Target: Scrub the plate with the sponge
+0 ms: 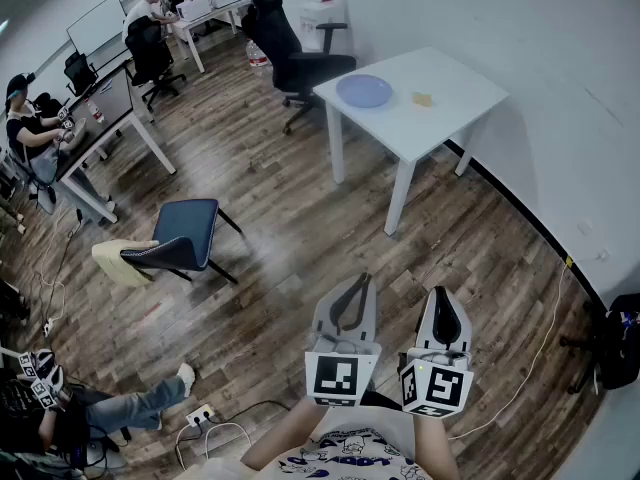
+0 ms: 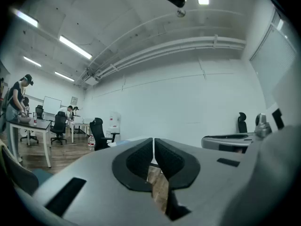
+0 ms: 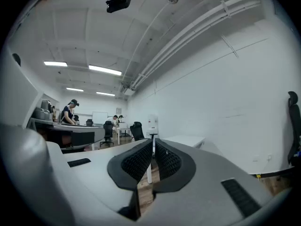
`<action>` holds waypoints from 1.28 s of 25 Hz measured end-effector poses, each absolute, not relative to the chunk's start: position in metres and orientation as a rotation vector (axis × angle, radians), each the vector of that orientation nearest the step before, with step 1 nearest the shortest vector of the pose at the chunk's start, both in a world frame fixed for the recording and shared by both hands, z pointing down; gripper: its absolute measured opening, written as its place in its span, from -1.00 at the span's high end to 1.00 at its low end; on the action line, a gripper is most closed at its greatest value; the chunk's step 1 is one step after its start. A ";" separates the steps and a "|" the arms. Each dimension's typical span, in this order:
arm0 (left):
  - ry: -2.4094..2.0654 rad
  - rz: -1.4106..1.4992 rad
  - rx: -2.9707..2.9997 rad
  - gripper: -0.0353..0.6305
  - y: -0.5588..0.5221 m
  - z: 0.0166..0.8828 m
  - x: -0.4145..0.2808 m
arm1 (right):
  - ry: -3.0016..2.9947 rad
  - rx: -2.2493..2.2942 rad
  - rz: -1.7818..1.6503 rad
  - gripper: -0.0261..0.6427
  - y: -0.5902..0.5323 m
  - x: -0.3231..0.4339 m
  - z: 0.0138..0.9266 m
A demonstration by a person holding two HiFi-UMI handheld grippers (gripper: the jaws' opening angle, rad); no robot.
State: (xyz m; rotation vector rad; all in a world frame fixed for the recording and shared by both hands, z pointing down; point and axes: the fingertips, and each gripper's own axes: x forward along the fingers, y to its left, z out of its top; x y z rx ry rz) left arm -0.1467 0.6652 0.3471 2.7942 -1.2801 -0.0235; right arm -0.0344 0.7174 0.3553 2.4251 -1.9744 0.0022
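Both shut and empty, the left hand-held gripper (image 1: 360, 282) and right hand-held gripper (image 1: 441, 294) stand well apart from the bench (image 1: 455, 110) at 12 o'clock; arriving unopened risks shoving the sponge (image 1: 423, 99) beside the plate (image 1: 364, 90).

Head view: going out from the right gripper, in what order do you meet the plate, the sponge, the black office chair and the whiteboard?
1. sponge, on the right part of the white table, nearest the right gripper.
2. plate, left of the sponge on the same table.
3. black office chair, behind the table.
4. whiteboard, far upper left.
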 end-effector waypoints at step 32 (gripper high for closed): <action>-1.357 0.048 2.726 0.83 0.658 0.364 -0.110 | -2.059 2.327 0.103 0.82 0.706 0.004 0.379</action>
